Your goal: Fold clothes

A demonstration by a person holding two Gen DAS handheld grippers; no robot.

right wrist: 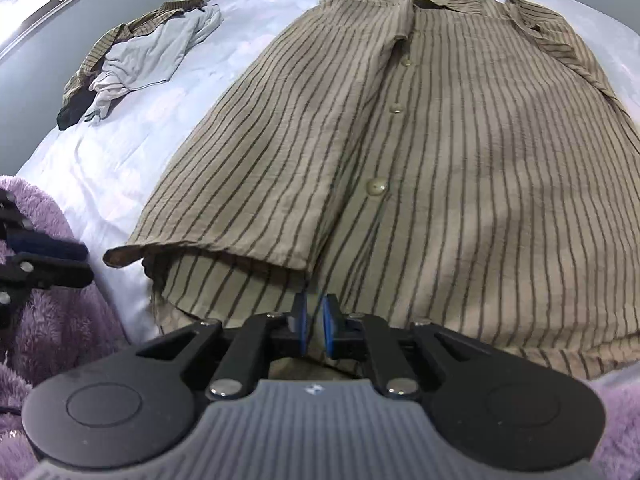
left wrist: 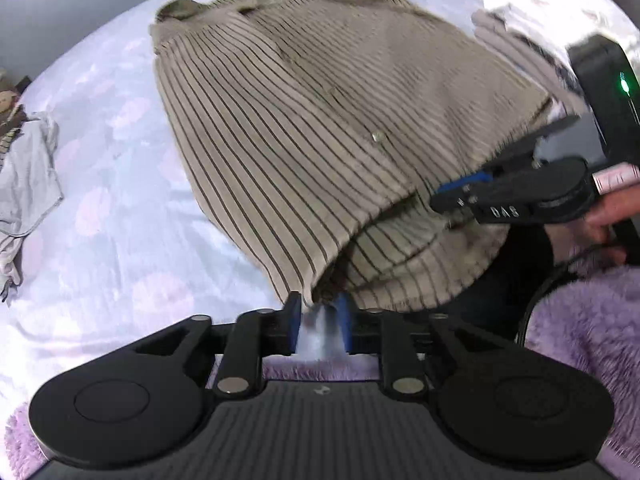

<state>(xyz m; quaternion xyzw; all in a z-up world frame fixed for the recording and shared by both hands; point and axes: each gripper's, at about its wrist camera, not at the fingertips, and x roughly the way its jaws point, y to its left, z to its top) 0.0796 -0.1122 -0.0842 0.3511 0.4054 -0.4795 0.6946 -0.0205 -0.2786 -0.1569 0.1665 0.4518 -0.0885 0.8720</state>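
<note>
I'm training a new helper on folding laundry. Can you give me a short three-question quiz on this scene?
1. True or false: the shirt is plain, without stripes.
2. On the bed, in the right wrist view, the clothes pile lies: A) left of the shirt, B) on the shirt, C) right of the shirt.
3. Which end of the shirt is nearest the left tongs and right tongs?
Key: 1 false; 2 A; 3 the hem.
</note>
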